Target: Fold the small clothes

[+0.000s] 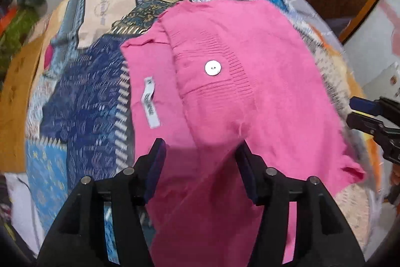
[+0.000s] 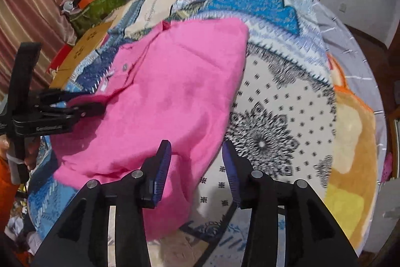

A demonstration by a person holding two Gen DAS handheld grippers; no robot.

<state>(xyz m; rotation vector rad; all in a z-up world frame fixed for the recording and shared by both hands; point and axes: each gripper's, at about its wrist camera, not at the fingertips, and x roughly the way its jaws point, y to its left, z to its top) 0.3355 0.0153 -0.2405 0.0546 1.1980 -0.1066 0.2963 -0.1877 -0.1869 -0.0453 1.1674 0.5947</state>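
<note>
Both claws stand spread, pinching nothing: the left claw point(image 1: 200, 149) over the near hem of the pink shirt point(image 1: 250, 61), the right claw point(image 2: 196, 149) at its right edge. The shirt lies on the patterned bedspread point(image 2: 275, 116), running lengthwise away from them.

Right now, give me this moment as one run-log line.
step: folding | item: pink top on patterned blanket | left tongs: open over fabric | right tongs: open at edge

Bedspread point(image 2: 287, 101) free right of garment point(image 2: 175, 91).
</note>
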